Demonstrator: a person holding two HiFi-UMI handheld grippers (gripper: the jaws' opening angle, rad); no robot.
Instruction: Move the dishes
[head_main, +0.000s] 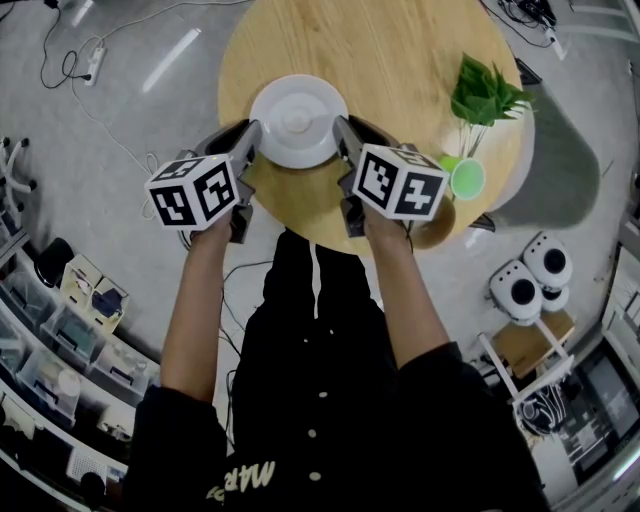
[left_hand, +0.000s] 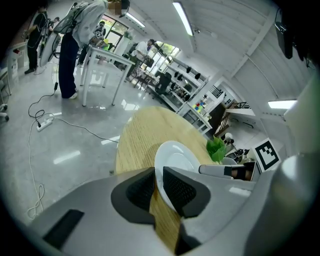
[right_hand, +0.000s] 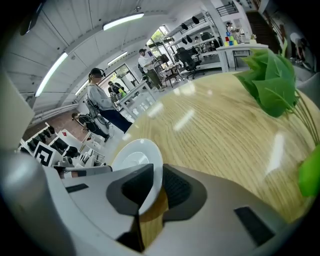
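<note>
- The plate (head_main: 297, 120) is on the round wooden table (head_main: 400, 60), close to the edge nearest the person. No view settles whether it rests on the wood or is raised a little.
- The left gripper (head_main: 248, 150) is clamped on the plate's left rim. In the left gripper view its two dark ribbed pads press on the thin white edge (left_hand: 159, 187), with the plate's well (left_hand: 175, 160) just past them.
- The right gripper (head_main: 343, 140) is clamped on the opposite, right rim. In the right gripper view the rim runs between its pads (right_hand: 156, 187) and the plate (right_hand: 135, 157) spreads out to the left.
- Both grippers slant forward and down and angle inward towards each other, so the plate lies between their tips.
- The left hand (head_main: 215, 232) and right hand (head_main: 385, 228) hold the grippers from behind the marker cubes (head_main: 193, 190).
- Both forearms (head_main: 190, 320) are bare, stretched forward and roughly parallel, with black sleeves pushed up near the elbows.
- A leafy plant (head_main: 483, 95) and a green cup (head_main: 466, 178) are at the table's right edge, well apart from the plate.
</note>
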